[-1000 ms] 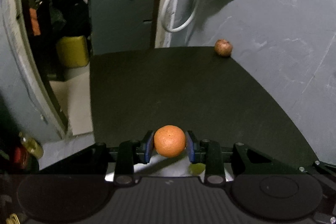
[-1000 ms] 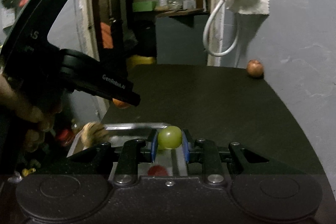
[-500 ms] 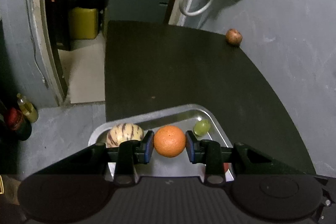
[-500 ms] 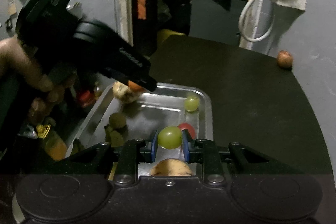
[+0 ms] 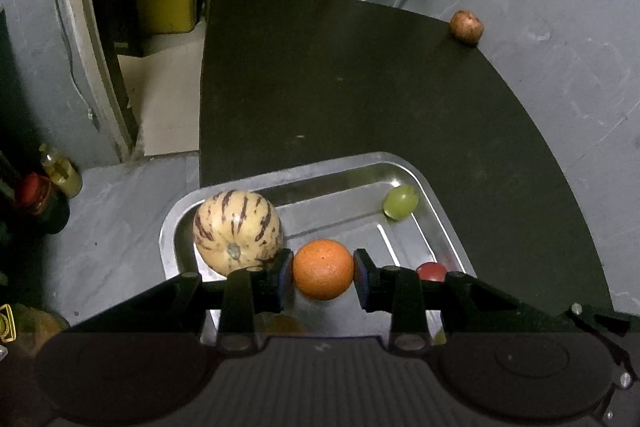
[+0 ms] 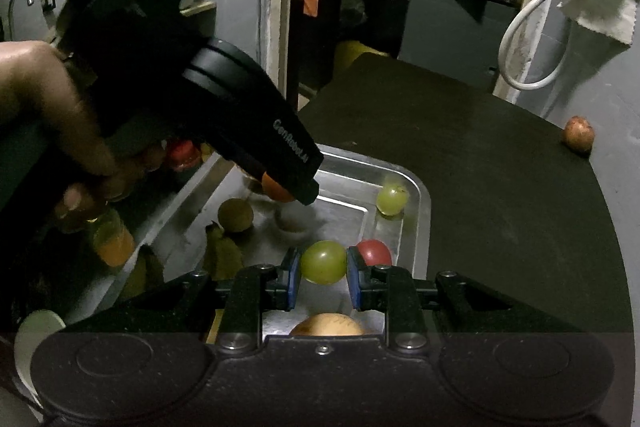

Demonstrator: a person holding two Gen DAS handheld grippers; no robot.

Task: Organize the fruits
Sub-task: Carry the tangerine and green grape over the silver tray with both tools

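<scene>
Blue pads of the left gripper (image 5: 323, 274) are clamped on an orange (image 5: 323, 269); the right gripper (image 6: 323, 275) is clamped on a green grape (image 6: 323, 267). Both hang above the steel tray (image 5: 438, 205), beside a striped melon (image 5: 237, 231), a second grape (image 5: 400, 202) and a red fruit (image 6: 374, 253). A brown fruit (image 5: 466, 27) lies well apart on the dark table (image 5: 360, 87).

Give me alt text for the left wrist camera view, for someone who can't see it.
The left gripper holds an orange between its jaws above a metal tray on a dark table. The tray holds a striped melon, a green grape and a red fruit; a brown fruit sits at the table's far edge.
</scene>
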